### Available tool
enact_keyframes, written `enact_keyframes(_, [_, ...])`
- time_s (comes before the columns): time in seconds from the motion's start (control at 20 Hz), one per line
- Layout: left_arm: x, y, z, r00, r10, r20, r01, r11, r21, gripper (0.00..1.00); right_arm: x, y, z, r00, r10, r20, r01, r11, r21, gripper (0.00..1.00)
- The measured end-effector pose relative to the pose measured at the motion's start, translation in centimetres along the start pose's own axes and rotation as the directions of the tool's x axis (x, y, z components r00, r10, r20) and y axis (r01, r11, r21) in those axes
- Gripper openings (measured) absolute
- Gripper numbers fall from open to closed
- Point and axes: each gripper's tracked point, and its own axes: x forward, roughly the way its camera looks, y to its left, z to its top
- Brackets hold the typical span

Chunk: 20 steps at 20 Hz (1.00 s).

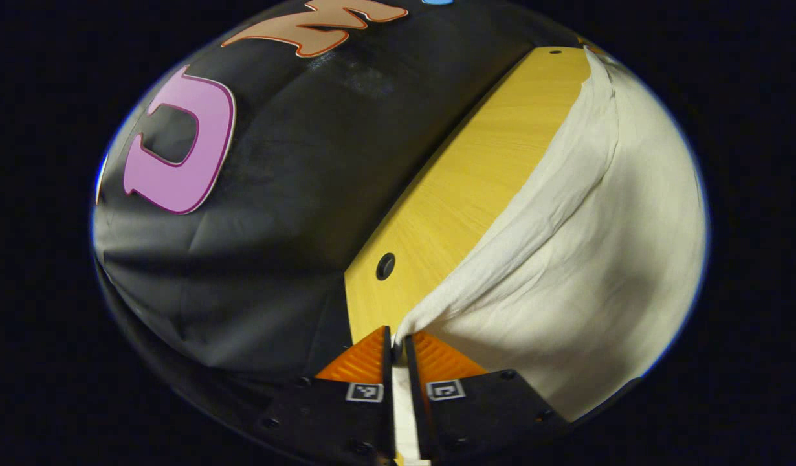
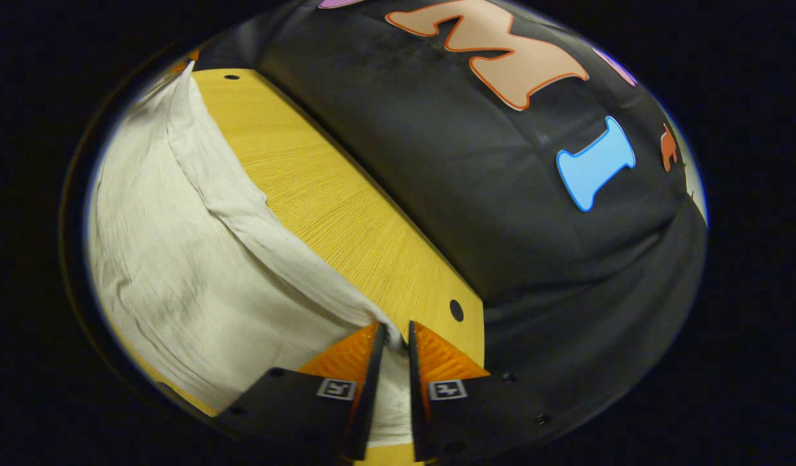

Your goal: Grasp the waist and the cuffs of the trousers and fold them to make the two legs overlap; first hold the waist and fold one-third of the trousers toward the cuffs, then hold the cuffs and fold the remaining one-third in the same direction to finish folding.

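Clearly, one pair of pale trousers (image 1: 585, 259) lies spread over one yellow wooden table (image 1: 475, 175), and two grippers hold it at two separate corners. In the left gripper view, the left gripper (image 1: 398, 344) has its two fingers drawn close together with a pinch of the white cloth caught between them; the fabric rises from the tips in a taut ridge that runs up and away to the right, with one strip of bare tabletop lying between that ridge and the black cloth wall (image 1: 275, 194). Two small dark round holes can be counted in the tabletop in this view, one (image 1: 385, 266) just beyond the fingertips and one (image 1: 554, 51) at the far end of the board. In the right gripper view, the right gripper (image 2: 396, 338) is likewise clenched on a fold of the trousers (image 2: 178, 259), both fingers pressing the cloth, which shows between them down toward the gripper's body. From these tips a thick rolled edge of fabric climbs to the upper left across the table (image 2: 333, 207), and the garment sags in soft creases on the left side of it. Two holes also show here, one (image 2: 456, 310) near the fingertips and one (image 2: 232, 76) far off by the wall (image 2: 469, 194).
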Motion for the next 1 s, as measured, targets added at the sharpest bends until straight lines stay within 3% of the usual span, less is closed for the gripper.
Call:
enact_keyframes(0.15, [-1.5,-0.8,1.5,1.0,0.001,0.029,0.001,0.997,-0.081,0.95,-1.4,-0.4,-0.4,1.0,0.001,0.01,-0.003,0.991,0.133,1.0])
enact_keyframes(0.25, [-2.7,-0.8,2.4,0.998,0.022,0.051,-0.013,0.987,-0.159,0.95,-2.6,-0.8,-1.4,1.0,0.007,-0.003,-0.007,0.968,0.25,0.98])
enact_keyframes(0.4, [-5.5,-1.2,3.9,0.996,0.045,0.08,-0.021,0.96,-0.278,0.95,-4.2,-1.6,-3.7,0.999,0.014,-0.041,0.005,0.903,0.43,0.98])
enact_keyframes(0.6, [-8.6,-1.9,5.8,0.991,0.063,0.117,-0.011,0.918,-0.397,0.95,-4.5,-1.9,-7.4,0.992,0.028,-0.125,0.057,0.778,0.626,0.97])
enact_keyframes(0.65, [-9.0,-1.7,6.3,0.99,0.069,0.124,-0.012,0.909,-0.416,1.0,-4.4,-1.6,-8.3,0.989,0.039,-0.146,0.069,0.745,0.664,1.0])
enact_keyframes(0.7, [-9.2,-1.6,6.6,0.989,0.073,0.129,-0.009,0.901,-0.434,0.96,-4.4,-1.5,-9.1,0.985,0.05,-0.164,0.079,0.714,0.696,0.98])
enact_keyframes(1.0, [-12.9,-2.0,7.7,0.985,0.092,0.147,0.002,0.839,-0.544,0.96,-4.0,-1.0,-12.9,0.963,0.115,-0.245,0.147,0.538,0.83,0.98])
